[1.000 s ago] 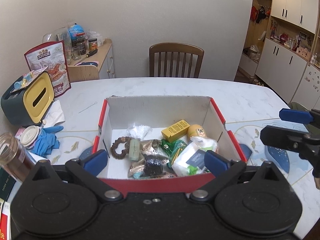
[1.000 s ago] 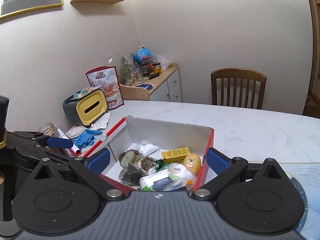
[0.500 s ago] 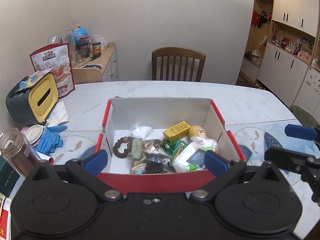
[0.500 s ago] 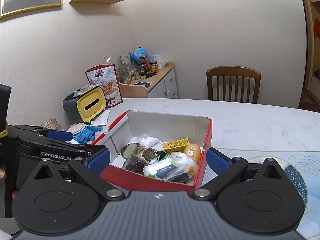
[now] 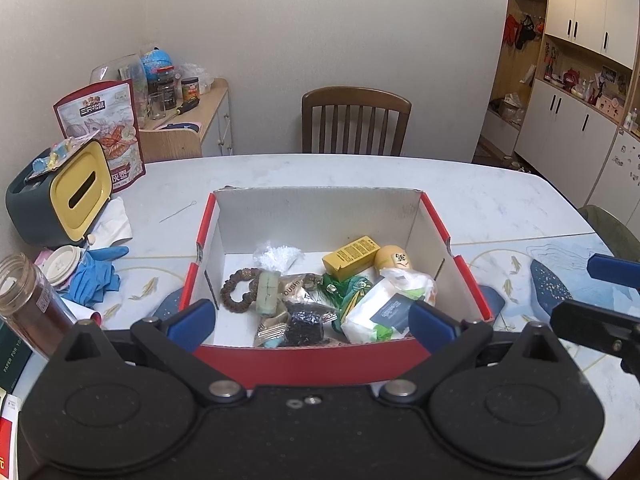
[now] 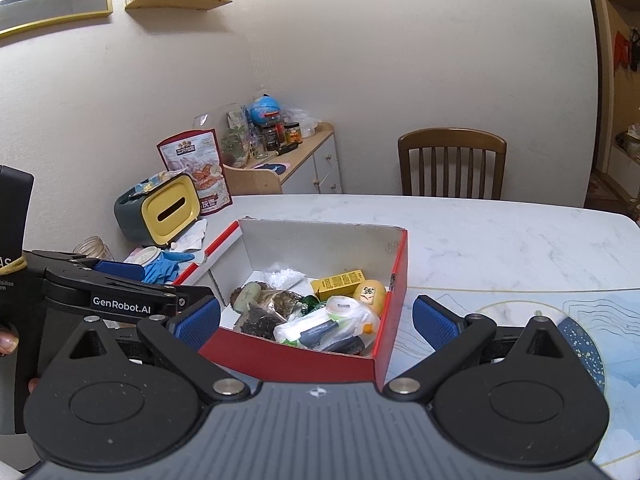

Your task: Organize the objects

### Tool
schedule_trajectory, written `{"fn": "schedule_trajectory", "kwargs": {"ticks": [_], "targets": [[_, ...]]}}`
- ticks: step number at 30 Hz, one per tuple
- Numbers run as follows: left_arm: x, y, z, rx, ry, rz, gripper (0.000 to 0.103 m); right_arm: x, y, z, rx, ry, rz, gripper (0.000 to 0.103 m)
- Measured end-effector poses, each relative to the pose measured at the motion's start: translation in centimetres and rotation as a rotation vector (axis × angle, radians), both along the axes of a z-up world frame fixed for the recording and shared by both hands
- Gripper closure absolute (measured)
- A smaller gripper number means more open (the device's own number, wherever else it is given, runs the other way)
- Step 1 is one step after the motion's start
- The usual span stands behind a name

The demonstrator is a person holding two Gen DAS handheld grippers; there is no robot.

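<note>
Going left to right, the far left of the counter [image 5: 460, 184] is where I'd worry first: an open glass jar [image 5: 24, 300] of something brown stands right by the left tool [image 5: 312, 316], next to a crumpled blue glove [image 5: 96, 276] and the yellow-fronted tissue holder [image 5: 60, 192]. One careless sideways swing probably tips that jar.

The left tool is spread wide with nothing in it, hovering at the near wall of the red box [image 5: 320, 358].

Everything to sort sits inside the box, all piled up. A bead bracelet [image 5: 236, 292] lies partly under a pale green bar [image 5: 267, 292], so grabbing one likely drags the other along. The black packet [image 5: 306, 324] and foil bits overlap too. On the right, the yellow carton [image 5: 351, 258], the yellow egg-shaped toy [image 5: 394, 258] and a slippery white plastic pack [image 5: 384, 308] are bunched together; that round toy looks ready to squirt out of a pinch.

The right tool [image 6: 316, 322] is also spread and empty, near the box's front. With both so close, they could bump each other reaching in.
</note>
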State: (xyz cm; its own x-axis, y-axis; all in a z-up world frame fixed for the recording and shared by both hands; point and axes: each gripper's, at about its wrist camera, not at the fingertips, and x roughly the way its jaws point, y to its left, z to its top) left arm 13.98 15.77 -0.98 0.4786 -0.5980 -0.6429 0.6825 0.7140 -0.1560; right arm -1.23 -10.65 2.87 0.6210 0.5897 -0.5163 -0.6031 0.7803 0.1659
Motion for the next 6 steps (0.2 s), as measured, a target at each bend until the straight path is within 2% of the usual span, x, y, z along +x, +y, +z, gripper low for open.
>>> {"fn": "schedule_trajectory", "kwargs": {"ticks": [6], "targets": [[-0.21,-0.53,0.10,0.004,-0.002,-0.005,0.000,0.55,-0.99,-0.10,0.007,0.003,-0.021,0.000]]}}
